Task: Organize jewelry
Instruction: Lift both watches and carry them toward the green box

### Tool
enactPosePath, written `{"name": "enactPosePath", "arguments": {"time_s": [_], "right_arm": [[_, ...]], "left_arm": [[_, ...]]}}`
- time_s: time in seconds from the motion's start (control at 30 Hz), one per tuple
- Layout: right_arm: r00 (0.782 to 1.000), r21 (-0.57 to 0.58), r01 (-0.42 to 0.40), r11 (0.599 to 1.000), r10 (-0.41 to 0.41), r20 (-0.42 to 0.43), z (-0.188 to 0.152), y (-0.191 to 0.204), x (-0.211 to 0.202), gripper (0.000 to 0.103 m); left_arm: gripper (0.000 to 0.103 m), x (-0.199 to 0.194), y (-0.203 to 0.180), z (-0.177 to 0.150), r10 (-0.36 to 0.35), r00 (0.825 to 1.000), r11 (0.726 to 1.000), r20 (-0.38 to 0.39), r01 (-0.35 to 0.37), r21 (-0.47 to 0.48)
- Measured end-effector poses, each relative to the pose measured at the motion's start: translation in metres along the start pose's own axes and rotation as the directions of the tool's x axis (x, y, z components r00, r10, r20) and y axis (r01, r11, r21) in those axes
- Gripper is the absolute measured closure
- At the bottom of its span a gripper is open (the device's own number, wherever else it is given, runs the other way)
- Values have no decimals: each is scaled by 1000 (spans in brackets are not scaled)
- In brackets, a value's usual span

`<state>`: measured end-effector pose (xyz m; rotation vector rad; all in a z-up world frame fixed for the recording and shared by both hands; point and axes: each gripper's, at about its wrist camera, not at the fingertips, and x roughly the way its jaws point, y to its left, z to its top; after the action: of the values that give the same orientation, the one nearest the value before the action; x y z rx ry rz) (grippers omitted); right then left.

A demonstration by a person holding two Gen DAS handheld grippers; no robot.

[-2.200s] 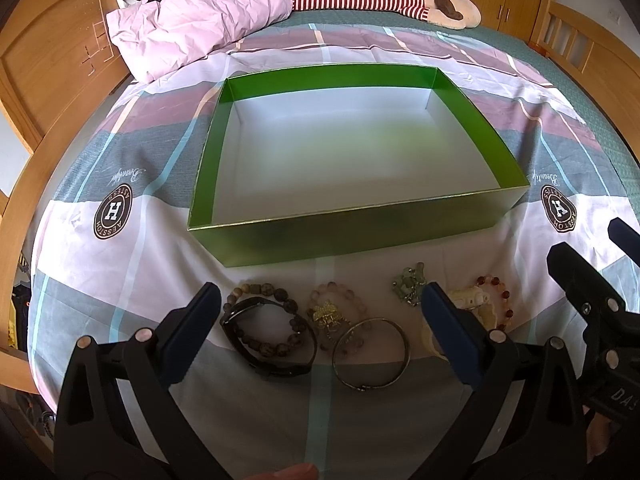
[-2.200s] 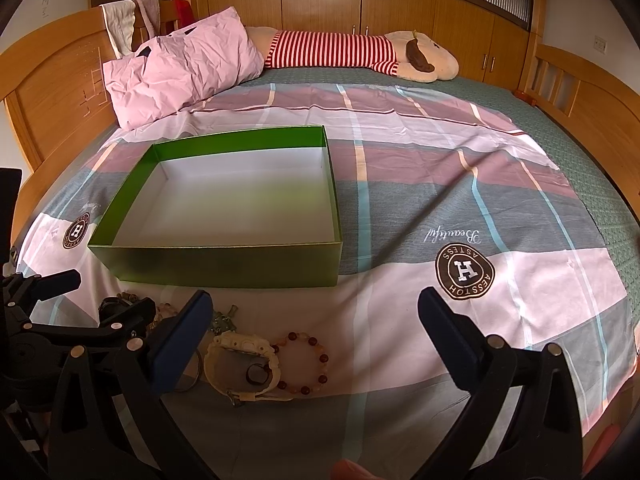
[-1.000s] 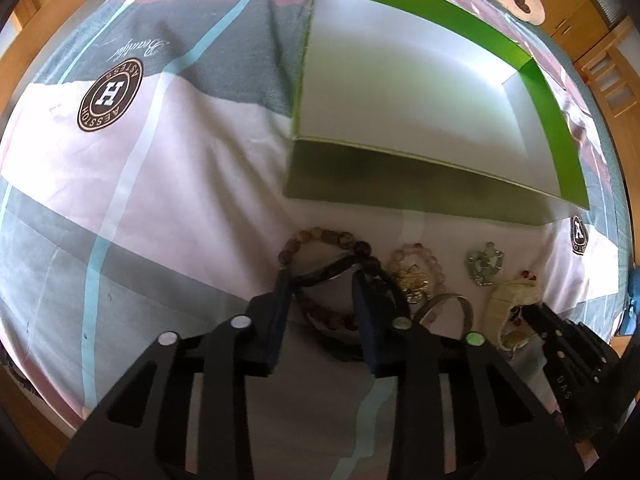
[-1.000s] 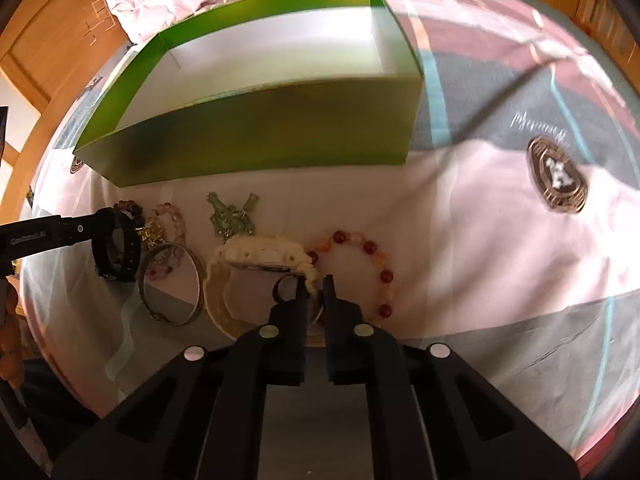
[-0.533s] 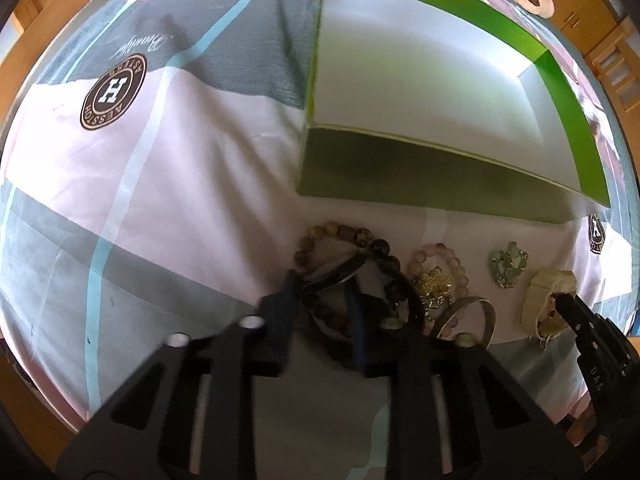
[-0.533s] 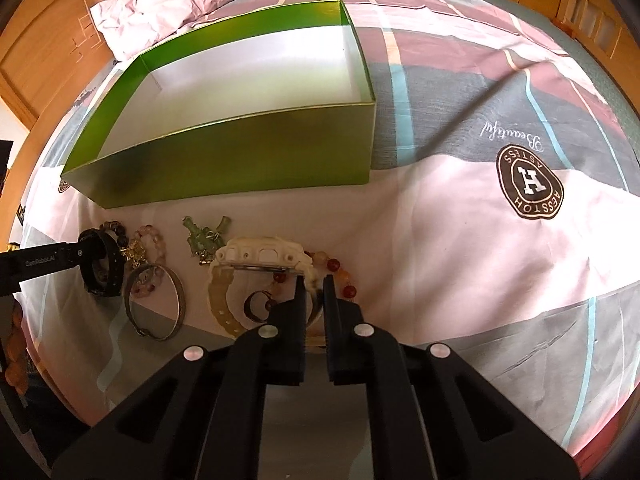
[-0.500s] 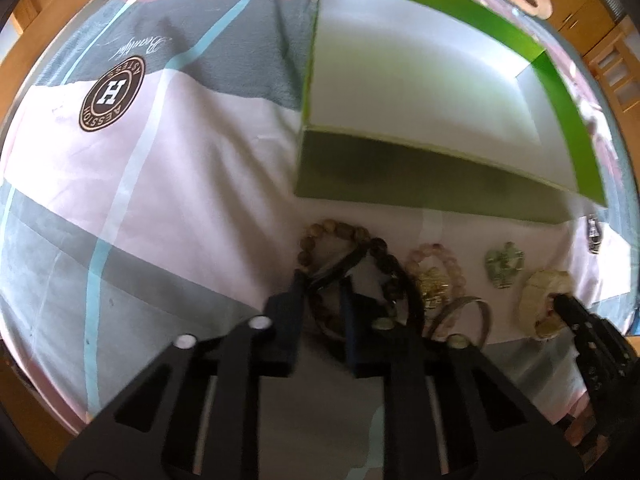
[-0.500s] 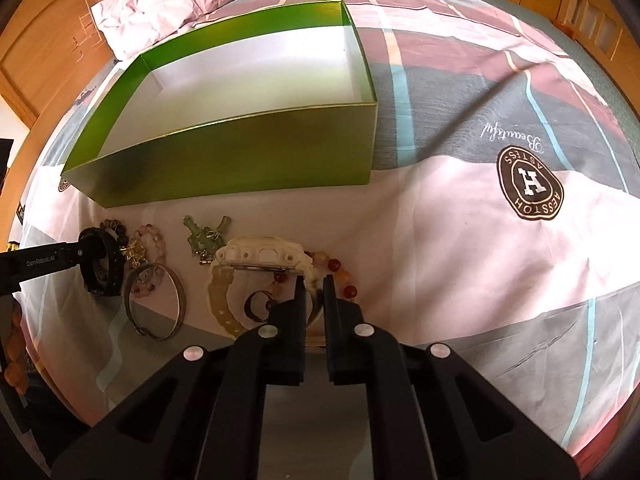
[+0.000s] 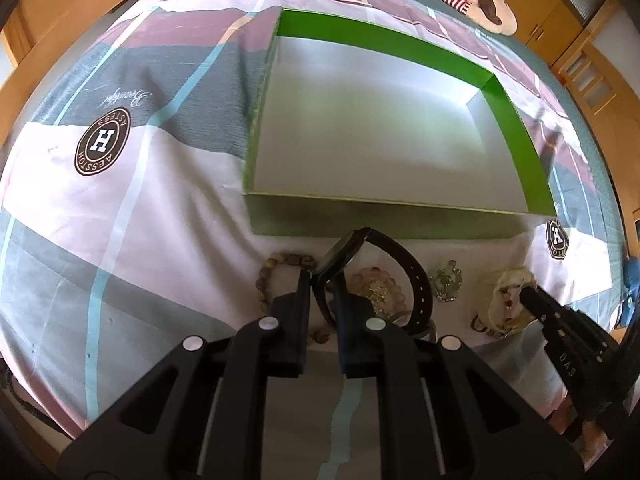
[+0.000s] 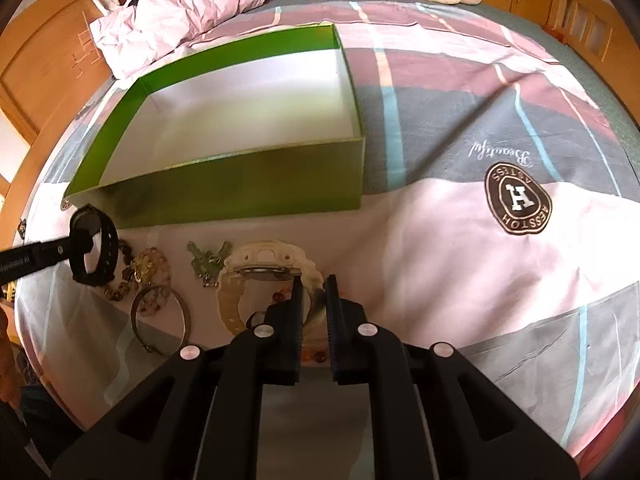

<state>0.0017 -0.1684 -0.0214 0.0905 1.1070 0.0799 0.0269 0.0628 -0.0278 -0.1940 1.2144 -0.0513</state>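
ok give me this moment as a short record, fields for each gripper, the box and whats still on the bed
left gripper: shut on the black watch, lifted off the bedspread
right gripper: shut on the cream watch; lifted or not, cannot tell
green box: open, nothing visible inside
still on bedspread: brown bead bracelet, pink bead bracelet, metal bangle, green charm, red bead bracelet
step left: carry both watches over the box's near wall

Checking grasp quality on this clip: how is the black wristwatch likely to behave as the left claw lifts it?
The black wristwatch with rubbery strap probably keeps its loop shape, since the strap arches unsupported. Pinched near its face by the left claw, it may swing or tilt. It looks light.
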Motion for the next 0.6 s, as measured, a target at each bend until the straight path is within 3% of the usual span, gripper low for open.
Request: {"name": "enactPosePath", "arguments": {"time_s": [0.23,0.33,0.4,0.43,0.53,0.6], "right_arm": [[997,8,1,1000,-1,75,4,-3,-13,93],[992,49,-79,996,74,101,6,-13,-20,93],[969,89,-217,972,203,144,8,-22,-26,93],[962,90,-241,966,226,152,8,-21,-28,93],[986,20,-61,998,57,158,6,-8,-28,93],[985,47,-123,991,116,126,5,-11,-21,92]], "left_arm": [[92,-5,-6,-8,23,999,999,26,-24,39],[91,-6,-6,-7,16,999,999,31,-18,44],[91,-7,-6,-7,18,999,999,35,-20,51],[91,-6,-7,-7,19,999,998,35,-21,55],[91,-6,-8,-8,20,999,998,34,-22,61],[91,-6,-8,-8,20,999,998,33,-22,63]]}}
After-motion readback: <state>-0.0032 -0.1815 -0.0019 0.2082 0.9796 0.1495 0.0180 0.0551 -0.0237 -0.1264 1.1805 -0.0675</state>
